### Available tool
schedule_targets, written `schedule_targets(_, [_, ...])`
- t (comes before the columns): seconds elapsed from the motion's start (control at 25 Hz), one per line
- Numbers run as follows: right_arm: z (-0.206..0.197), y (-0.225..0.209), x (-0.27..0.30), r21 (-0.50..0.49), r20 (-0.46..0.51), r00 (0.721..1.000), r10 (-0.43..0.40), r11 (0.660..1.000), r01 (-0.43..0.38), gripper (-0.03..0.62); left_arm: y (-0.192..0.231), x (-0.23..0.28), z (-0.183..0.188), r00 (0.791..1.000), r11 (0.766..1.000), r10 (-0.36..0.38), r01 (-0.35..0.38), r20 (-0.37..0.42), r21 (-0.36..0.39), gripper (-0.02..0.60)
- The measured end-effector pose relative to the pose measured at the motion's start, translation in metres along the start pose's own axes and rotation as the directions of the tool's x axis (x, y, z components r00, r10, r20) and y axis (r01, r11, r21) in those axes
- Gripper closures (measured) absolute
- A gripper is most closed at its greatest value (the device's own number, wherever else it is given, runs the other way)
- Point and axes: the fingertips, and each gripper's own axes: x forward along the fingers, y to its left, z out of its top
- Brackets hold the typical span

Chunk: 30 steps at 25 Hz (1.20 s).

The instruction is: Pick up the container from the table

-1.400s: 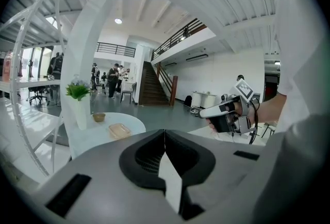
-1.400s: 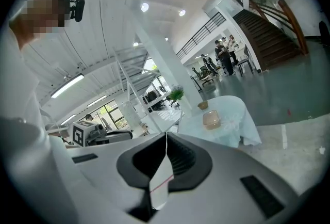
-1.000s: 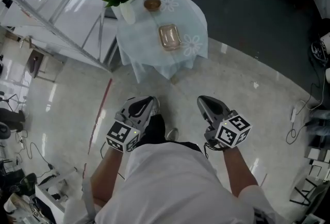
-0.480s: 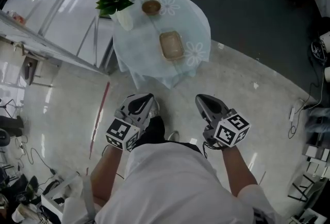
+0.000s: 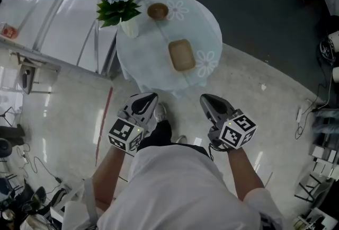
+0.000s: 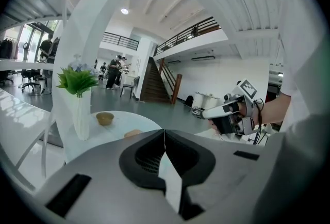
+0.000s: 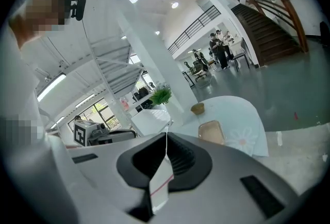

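The container (image 5: 181,55), a shallow tan rectangular dish, lies on a round table (image 5: 143,59) draped in a pale cloth with flower prints. It also shows as a tan container (image 7: 211,131) ahead of the right jaws and as a low sliver of container (image 6: 132,133) over the left jaws. My left gripper (image 5: 150,98) and right gripper (image 5: 206,100) are held side by side over the floor, short of the table's near edge. Both point towards the table. The left gripper (image 6: 164,132) and right gripper (image 7: 166,138) each have their jaws shut, with nothing held.
A small brown bowl (image 5: 158,10) and a white vase with a green plant (image 5: 119,7) stand at the table's far side. A white stair structure (image 5: 58,11) rises left of the table. Cables and gear (image 5: 318,117) lie on the floor at the right.
The table and container have slid nearer and lower in the head view. Both grippers have travelled forward towards the table, still shut and side by side.
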Motion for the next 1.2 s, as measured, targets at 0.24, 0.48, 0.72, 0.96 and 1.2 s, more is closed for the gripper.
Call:
schedule_targets(0.24, [0.023, -0.005, 0.035, 0.001, 0.005, 0.999, -0.041, 0.999, 0.041, 0.571, 0.043, 0.014, 0.013, 0.999, 0.999, -0.032, 0.032, -0.002, -0.004, 0.560])
schedule_targets(0.48, [0.037, -0.007, 0.063, 0.009, 0.007, 0.998, -0.064, 0.998, 0.064, 0.571, 0.078, 0.022, 0.024, 0.999, 0.999, -0.051, 0.051, -0.002, 0.001, 0.560])
schedule_targets(0.72, [0.046, -0.005, 0.080, 0.011, 0.008, 0.998, -0.068, 0.998, 0.068, 0.571, 0.098, 0.022, 0.029, 0.999, 0.999, -0.048, 0.048, -0.007, -0.002, 0.560])
schedule_targets(0.96, [0.050, -0.008, 0.093, 0.009, 0.002, 0.998, -0.065, 0.998, 0.065, 0.571, 0.109, 0.025, 0.028, 0.999, 0.999, -0.046, 0.046, -0.008, -0.012, 0.560])
schedule_targets(1.2, [0.054, -0.016, 0.099, 0.012, -0.017, 0.998, -0.052, 0.999, 0.053, 0.571, 0.114, 0.036, 0.024, 0.999, 0.999, -0.028, 0.028, -0.024, -0.031, 0.560])
